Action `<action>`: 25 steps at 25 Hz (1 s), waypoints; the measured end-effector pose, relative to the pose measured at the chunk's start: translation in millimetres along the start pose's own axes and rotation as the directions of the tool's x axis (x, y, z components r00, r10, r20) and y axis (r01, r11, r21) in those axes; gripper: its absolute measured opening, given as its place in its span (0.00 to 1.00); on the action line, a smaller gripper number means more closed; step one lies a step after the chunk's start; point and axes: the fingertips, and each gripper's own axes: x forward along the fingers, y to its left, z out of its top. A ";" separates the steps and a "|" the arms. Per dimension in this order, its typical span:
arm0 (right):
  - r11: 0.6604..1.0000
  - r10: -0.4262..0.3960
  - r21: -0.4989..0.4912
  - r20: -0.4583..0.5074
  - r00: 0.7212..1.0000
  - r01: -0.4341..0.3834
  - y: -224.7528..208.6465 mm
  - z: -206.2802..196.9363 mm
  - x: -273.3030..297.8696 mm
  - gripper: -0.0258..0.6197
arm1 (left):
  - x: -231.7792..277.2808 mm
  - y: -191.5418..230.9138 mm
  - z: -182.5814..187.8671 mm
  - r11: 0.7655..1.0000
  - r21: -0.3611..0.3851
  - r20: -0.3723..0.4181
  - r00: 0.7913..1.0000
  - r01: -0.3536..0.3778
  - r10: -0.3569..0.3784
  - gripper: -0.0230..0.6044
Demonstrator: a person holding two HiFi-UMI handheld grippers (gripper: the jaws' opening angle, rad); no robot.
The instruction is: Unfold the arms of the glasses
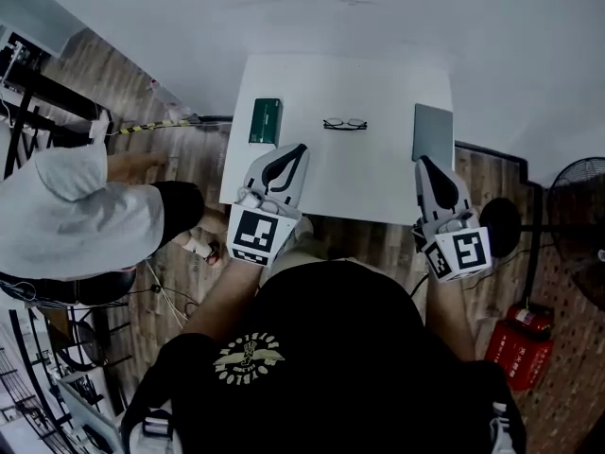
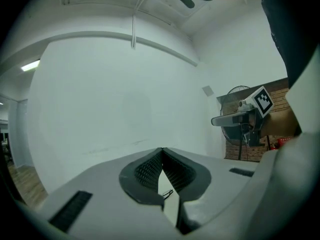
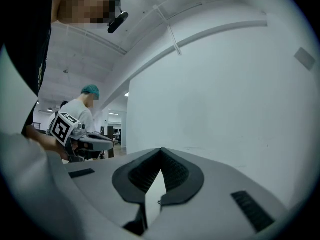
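head camera: sits above me and looks steeply down past my chest onto the white table point(image 1: 378, 192), from well back, with my left gripper point(image 1: 301, 149) and right gripper point(image 1: 422, 161) both in frame. each gripper camera: rides close behind its own jaws, low, facing about level at the white wall point(image 2: 125, 109). shared: the glasses point(image 1: 345, 124) show on the table from above and in the left gripper view's jaw gap. each gripper view catches the other gripper side-on.

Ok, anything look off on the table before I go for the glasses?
Nothing stands out. The glasses lie flat near the middle of the white table, the green case left of them and a grey flat slab at the right edge, all apart, nothing spilled.
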 end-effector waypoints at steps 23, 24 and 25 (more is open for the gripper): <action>0.996 -0.086 -0.009 -0.066 0.994 0.086 17.1 -1.8 110.7 0.04 | 57.5 95.3 -10.8 0.987 0.051 0.023 0.987 0.156 -0.157 0.05; 0.996 -0.090 -0.014 -0.067 0.994 0.090 17.5 -0.7 115.1 0.04 | 60.2 99.2 -12.0 0.985 0.055 0.028 0.986 0.164 -0.166 0.05; 0.995 -0.096 -0.019 -0.069 0.993 0.095 17.9 0.4 119.1 0.04 | 62.8 102.9 -13.0 0.984 0.054 0.031 0.984 0.172 -0.174 0.05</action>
